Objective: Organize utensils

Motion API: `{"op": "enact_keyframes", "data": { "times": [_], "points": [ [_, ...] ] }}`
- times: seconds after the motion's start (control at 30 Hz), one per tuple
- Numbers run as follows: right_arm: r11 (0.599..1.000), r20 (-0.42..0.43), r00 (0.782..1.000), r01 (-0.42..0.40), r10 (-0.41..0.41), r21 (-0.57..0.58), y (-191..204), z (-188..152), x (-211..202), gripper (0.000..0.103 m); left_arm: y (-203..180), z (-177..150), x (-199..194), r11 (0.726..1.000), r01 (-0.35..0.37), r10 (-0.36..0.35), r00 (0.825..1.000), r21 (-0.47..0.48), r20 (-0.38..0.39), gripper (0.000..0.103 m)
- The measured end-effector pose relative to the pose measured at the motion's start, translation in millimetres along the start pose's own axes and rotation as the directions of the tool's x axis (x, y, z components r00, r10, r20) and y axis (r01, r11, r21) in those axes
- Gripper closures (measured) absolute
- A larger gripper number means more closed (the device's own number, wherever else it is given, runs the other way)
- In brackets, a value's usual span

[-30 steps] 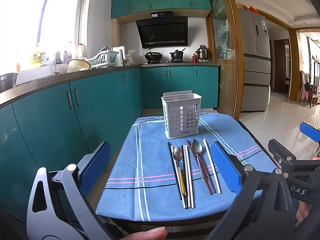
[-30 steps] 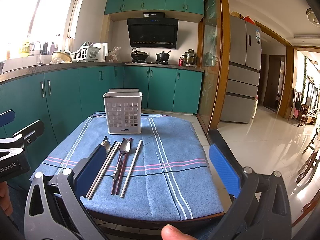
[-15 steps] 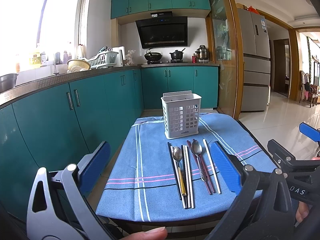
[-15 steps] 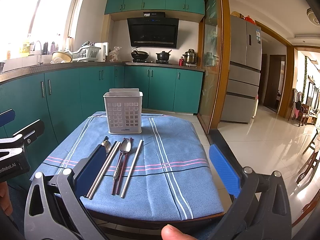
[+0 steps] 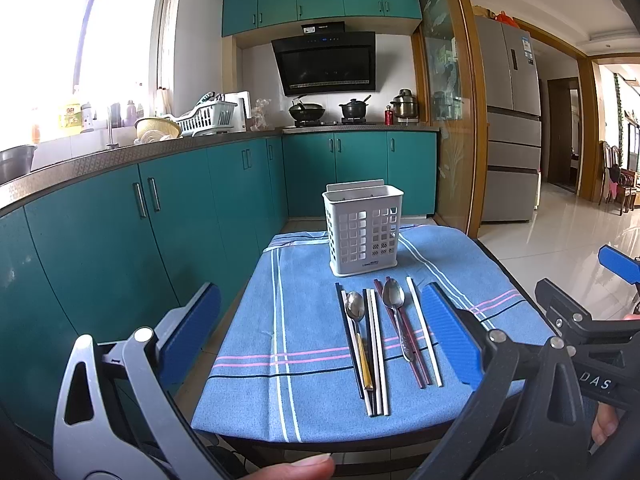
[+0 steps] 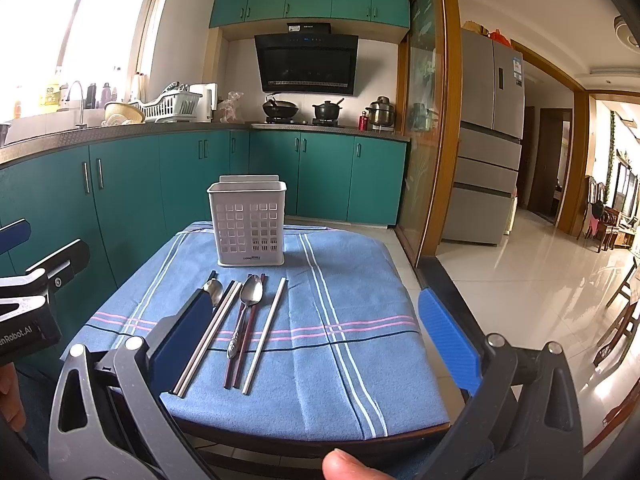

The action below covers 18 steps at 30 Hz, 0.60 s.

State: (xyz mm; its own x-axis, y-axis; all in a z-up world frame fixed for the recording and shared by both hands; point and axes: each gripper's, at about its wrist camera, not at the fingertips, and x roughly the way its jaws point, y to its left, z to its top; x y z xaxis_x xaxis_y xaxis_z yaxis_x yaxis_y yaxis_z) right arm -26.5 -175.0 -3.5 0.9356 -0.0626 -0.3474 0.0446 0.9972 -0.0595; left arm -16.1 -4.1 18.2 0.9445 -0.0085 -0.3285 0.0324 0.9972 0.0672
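While utensils (image 5: 380, 332) lie unmoved — tools unchanged, open.

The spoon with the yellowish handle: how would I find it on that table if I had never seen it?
Start at the white slotted utensil holder standing on the blue striped cloth. In front of it lies a row of chopsticks and two spoons. The spoon with the yellowish handle is the left one, between a black chopstick and white ones; the other spoon is all metal.

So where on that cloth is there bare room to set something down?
Bare cloth runs along the right side, from the lone white chopstick to the table edge. A narrower strip lies left of the utensil row. The middle is crowded, with the white holder just behind the row.
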Motion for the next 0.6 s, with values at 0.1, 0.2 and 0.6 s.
{"op": "enact_keyframes", "data": {
  "times": [0.1, 0.2, 0.6],
  "points": [
    [1.000, -0.002, 1.000, -0.004, 0.004, -0.001, 3, -2, 2, 0.003, 0, 0, 0, 1.000, 0.000, 0.000, 1.000, 0.000, -0.001, 0.004],
    [1.000, -0.015, 1.000, -0.012, 0.012, -0.007, 6, -4, 7, 0.003, 2, -3, 8, 1.000, -0.003, 0.003, 1.000, -0.001, -0.015, 0.004],
    [0.995, -0.339, 0.939, 0.082, -0.056, 0.064, -46, -22, 141, 0.003, 48, -21, 84, 0.990, -0.079, 0.055, 0.979, -0.114, -0.197, 0.004]
  ]
}}
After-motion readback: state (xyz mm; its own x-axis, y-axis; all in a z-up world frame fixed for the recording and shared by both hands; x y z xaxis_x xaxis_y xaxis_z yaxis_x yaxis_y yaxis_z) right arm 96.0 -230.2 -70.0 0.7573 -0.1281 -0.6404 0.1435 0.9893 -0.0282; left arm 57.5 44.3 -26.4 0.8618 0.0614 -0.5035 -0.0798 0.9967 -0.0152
